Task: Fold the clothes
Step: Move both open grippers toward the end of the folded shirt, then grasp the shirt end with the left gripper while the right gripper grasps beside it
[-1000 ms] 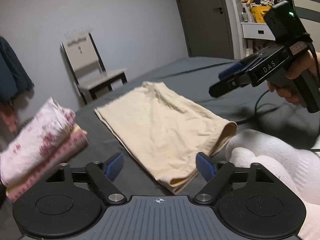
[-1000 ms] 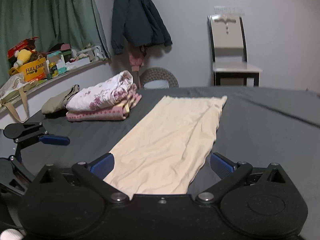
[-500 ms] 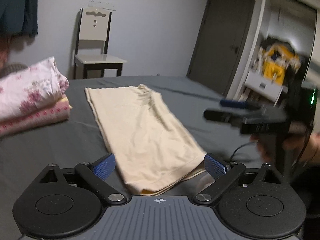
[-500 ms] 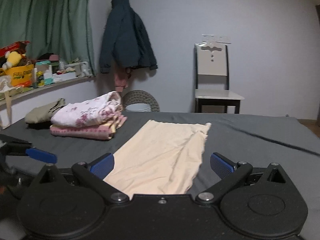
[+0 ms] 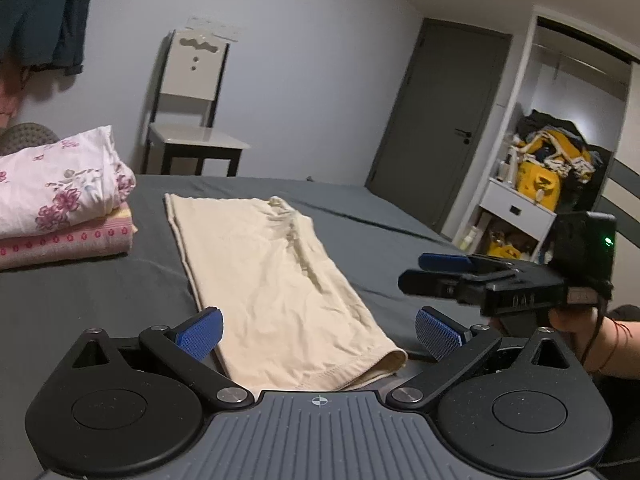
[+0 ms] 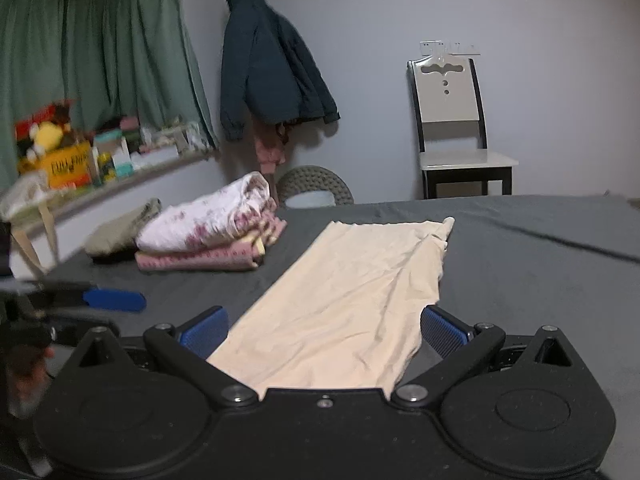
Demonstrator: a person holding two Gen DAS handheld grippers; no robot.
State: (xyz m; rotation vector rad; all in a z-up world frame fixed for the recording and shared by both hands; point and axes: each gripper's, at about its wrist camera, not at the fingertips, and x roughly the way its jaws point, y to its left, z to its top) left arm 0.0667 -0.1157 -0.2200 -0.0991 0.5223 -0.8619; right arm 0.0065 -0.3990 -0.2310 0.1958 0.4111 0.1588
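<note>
The cream garment (image 5: 276, 280) is laid lengthwise at the bed's (image 5: 100, 300) near edge. Both the left gripper (image 5: 318, 332) and right gripper (image 6: 324, 330) are held open, empty. If only the top layer is pinched, the fold may be skewed.

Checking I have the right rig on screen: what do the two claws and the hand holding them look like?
Both claws, left and right, have black linkage arms with blue ribbed pads. The left base is ribbed grey, the right black. The right handle carries a green light and a dark cable; the hand wears a red wrist string.
</note>
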